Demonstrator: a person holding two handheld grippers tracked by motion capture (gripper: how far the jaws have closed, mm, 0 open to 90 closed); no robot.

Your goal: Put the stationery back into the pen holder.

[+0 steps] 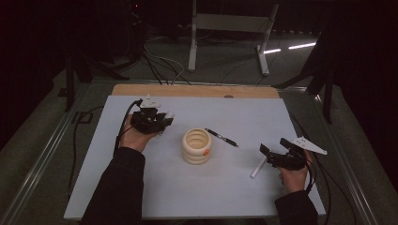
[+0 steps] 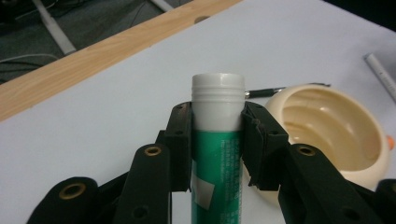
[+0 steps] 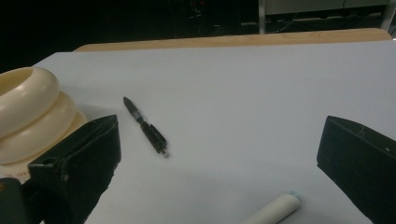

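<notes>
My left gripper (image 1: pixel 162 119) hovers over the table's left side, shut on a green glue stick (image 2: pixel 217 158) with a white ribbed cap (image 2: pixel 218 95) that pokes out past the jaws. Right of it stands a cream ribbed holder (image 1: pixel 197 146), whose hollow inside appears in the left gripper view (image 2: pixel 336 133). A black pen (image 1: pixel 222 138) lies just beyond the holder. A white marker (image 1: pixel 258 167) lies in front of my right gripper (image 1: pixel 266 156), which stands open low over the table; between its wide jaws (image 3: pixel 219 140) is bare table, and the marker's end (image 3: pixel 273 210) lies below them.
The white board (image 1: pixel 141 187) covers a wooden table whose far edge (image 1: pixel 197 90) is exposed. Cables trail off the left side. A metal stand (image 1: pixel 192 37) is on the floor behind the table.
</notes>
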